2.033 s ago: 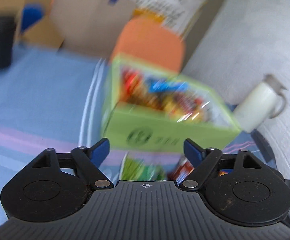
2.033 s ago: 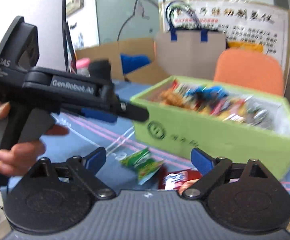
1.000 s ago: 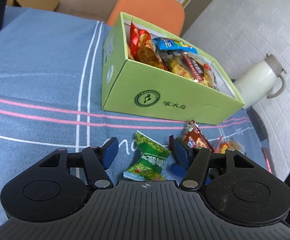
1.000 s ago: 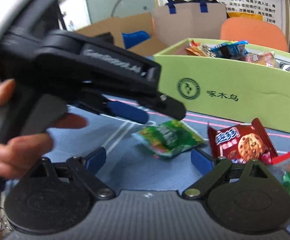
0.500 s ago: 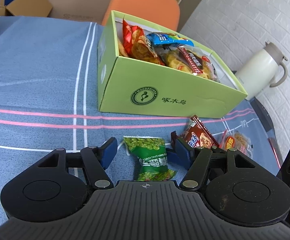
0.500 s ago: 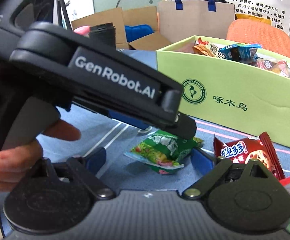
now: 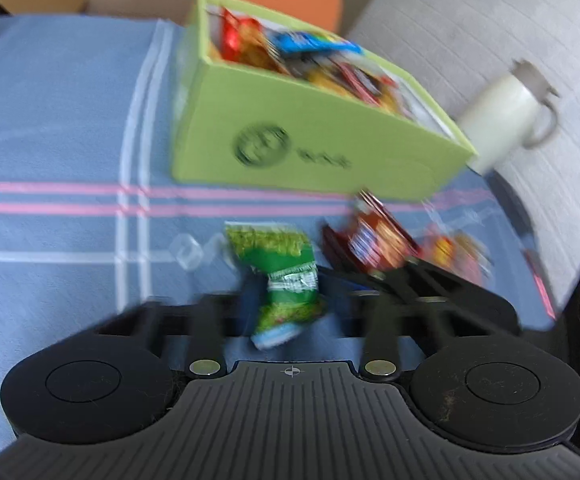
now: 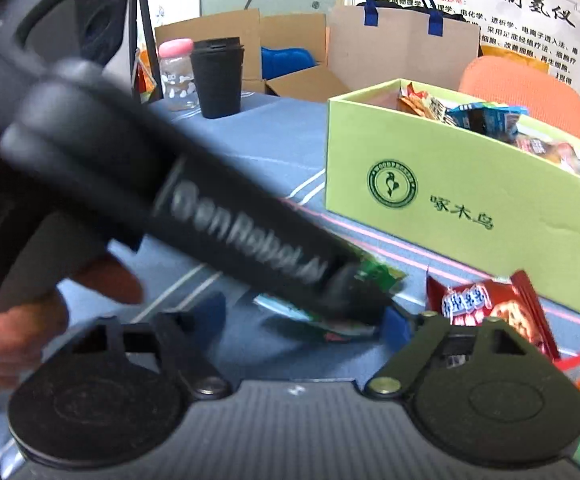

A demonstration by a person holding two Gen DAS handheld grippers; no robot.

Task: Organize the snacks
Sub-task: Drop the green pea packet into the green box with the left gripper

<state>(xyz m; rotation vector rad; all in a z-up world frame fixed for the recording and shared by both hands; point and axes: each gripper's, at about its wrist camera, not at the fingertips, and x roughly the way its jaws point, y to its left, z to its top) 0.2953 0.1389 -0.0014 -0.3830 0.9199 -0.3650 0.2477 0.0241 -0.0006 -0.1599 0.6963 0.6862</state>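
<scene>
A green snack packet (image 7: 286, 276) sits pinched between the fingers of my left gripper (image 7: 290, 300), which is shut on it just above the blue cloth. In the right wrist view the left gripper (image 8: 353, 292) crosses the frame and covers most of the green packet (image 8: 373, 272). My right gripper (image 8: 305, 320) is open and empty, close behind it. The green box (image 7: 313, 136) holds several snacks and stands just beyond; it also shows in the right wrist view (image 8: 469, 200). A red cookie packet (image 7: 373, 240) lies to the right on the cloth, also seen in the right wrist view (image 8: 489, 308).
More loose packets (image 7: 453, 252) lie at the right near the table edge. A white jug (image 7: 505, 116) stands by the brick wall. A black cup (image 8: 216, 76) and a pink-lidded jar (image 8: 174, 74) stand at the table's far left. An orange chair (image 8: 525, 92) is behind the box.
My left gripper has closed from open onto the green packet, which now stands crumpled and upright between the fingers. The right gripper has stayed open and hardly moved.
</scene>
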